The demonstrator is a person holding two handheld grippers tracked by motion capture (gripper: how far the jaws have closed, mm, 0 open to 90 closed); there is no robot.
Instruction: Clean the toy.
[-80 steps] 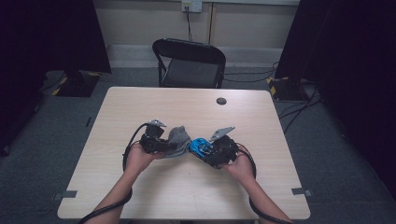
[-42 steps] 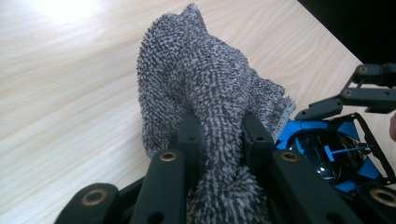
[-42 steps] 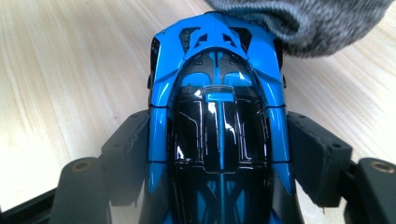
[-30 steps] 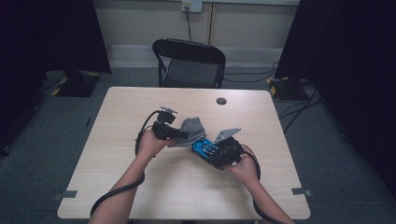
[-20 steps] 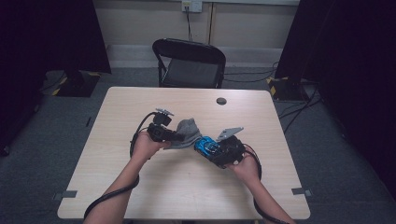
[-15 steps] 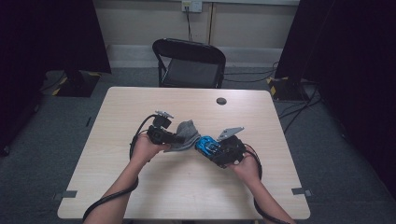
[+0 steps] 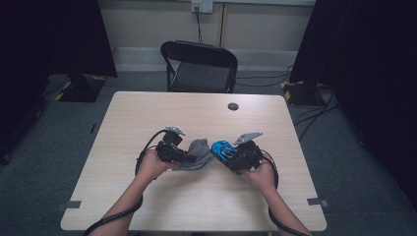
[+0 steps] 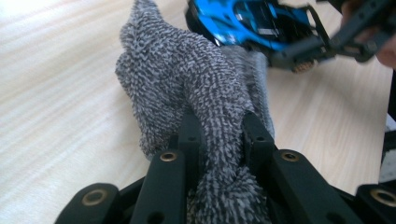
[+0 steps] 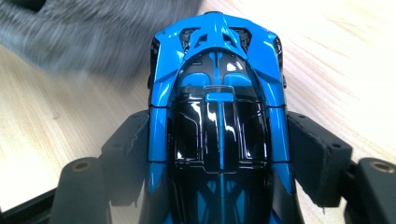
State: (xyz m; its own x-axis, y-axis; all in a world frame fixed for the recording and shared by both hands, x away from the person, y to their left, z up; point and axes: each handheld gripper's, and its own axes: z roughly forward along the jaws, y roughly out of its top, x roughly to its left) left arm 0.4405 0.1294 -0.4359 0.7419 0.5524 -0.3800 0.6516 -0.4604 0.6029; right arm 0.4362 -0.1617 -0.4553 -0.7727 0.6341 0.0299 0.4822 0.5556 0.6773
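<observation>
The pale wooden desk [image 7: 147,118] carries the work near its middle, with a black folding chair [image 7: 199,66] beyond its far edge at twelve o'clock. Toward nine o'clock of the desk's centre, the left hand-held gripper [image 7: 189,156] has its jaws clamped together on the end of a grey fuzzy cloth [image 8: 196,88], which bunches between them and lies forward from the jaws onto the desk. At three o'clock of the cloth, the right hand-held gripper [image 7: 227,155] is clamped on a blue and black toy car [image 9: 219,116], one jaw on each flank, the car's nose pointing away from the hand. The car's nose touches the cloth's far end. A small dark disc [image 7: 232,106] sits well apart, toward one o'clock.
</observation>
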